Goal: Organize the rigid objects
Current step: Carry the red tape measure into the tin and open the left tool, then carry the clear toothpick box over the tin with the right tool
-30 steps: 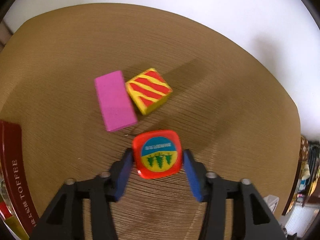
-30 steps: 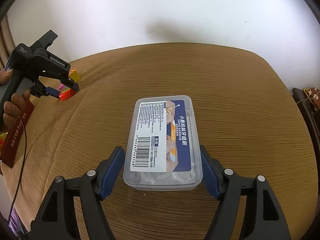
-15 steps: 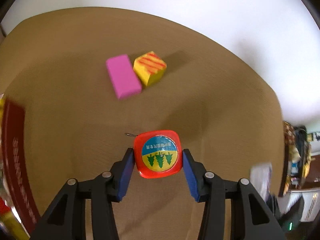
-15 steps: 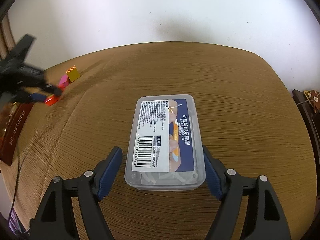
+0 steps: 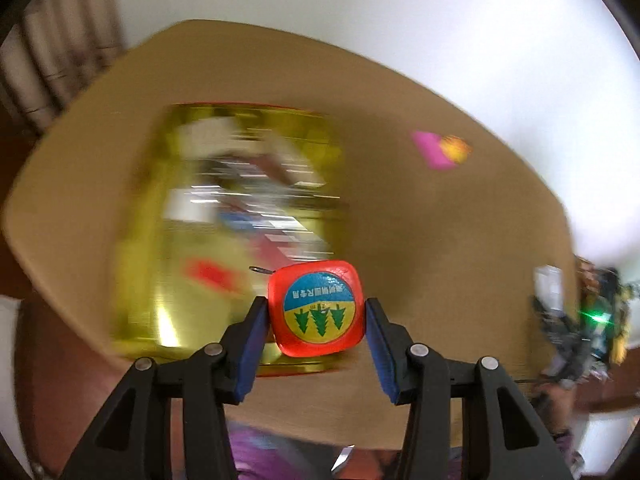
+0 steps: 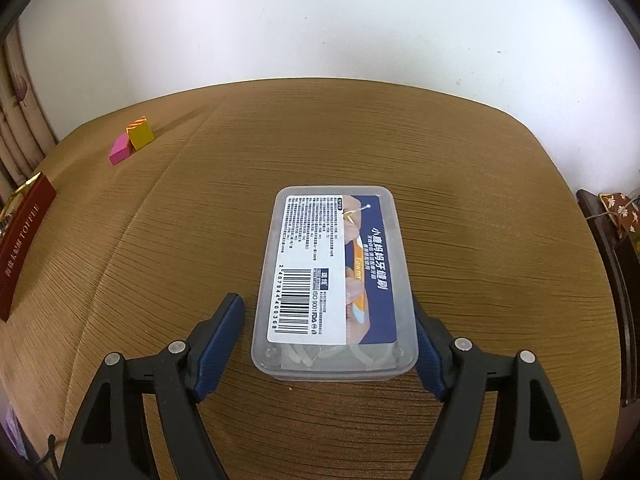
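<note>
Left gripper (image 5: 316, 322) clamped; right gripper (image 6: 326, 344) fingers (image 6: 222, 334) apart.

We read "TOFFEE" on the red box (image 6: 22, 240) and barcode digits "2407844400368" on the clear plastic case (image 6: 334, 280).

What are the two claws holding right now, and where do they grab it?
The left claw pinches the red tape measure by its two side edges. The right claw straddles the clear plastic box at its near end, with a gap on one side, so it holds nothing.
</note>
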`<state>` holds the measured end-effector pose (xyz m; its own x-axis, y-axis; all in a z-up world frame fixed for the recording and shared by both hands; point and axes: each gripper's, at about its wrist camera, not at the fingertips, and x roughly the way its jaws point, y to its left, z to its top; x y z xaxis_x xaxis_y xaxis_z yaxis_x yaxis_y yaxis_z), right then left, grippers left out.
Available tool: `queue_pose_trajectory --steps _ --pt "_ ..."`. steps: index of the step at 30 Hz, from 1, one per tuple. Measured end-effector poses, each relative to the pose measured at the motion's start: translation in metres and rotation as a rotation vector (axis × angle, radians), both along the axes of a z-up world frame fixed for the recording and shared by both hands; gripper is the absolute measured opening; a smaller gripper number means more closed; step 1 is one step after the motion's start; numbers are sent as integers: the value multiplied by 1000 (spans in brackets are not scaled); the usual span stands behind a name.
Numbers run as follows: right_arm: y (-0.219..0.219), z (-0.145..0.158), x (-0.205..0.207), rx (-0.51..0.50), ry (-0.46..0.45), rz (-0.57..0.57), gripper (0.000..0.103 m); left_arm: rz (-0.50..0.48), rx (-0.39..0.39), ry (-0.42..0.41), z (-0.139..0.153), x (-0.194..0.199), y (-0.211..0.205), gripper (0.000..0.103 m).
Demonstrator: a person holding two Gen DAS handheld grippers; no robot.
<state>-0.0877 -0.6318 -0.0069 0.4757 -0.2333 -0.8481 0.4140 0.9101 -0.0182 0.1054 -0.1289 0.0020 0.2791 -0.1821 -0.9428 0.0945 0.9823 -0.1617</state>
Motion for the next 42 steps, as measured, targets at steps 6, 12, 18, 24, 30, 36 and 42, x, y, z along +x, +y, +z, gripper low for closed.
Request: queue_pose_trajectory --steps 6,12,18,24,30,36,42 --pt "1 -2 5 -8 15 2 75 5 31 39 -19 14 49 49" --pt "0 -2 6 -8 28 -4 75 4 65 64 -48 27 56 48" --pt "2 -3 10 -8 38 -21 75 -1 63 -18 -37 12 67 48" --pt "2 0 12 10 40 -40 59 54 -38 -165 -10 -24 83 48" --pt "1 1 16 55 54 -49 59 64 -4 -204 -16 -53 89 48" --pt "23 26 18 176 -37 -36 58 113 -13 -233 -18 -64 104 48" --pt "109 88 63 333 -164 159 58 170 17 -294 -15 -72 123 48"
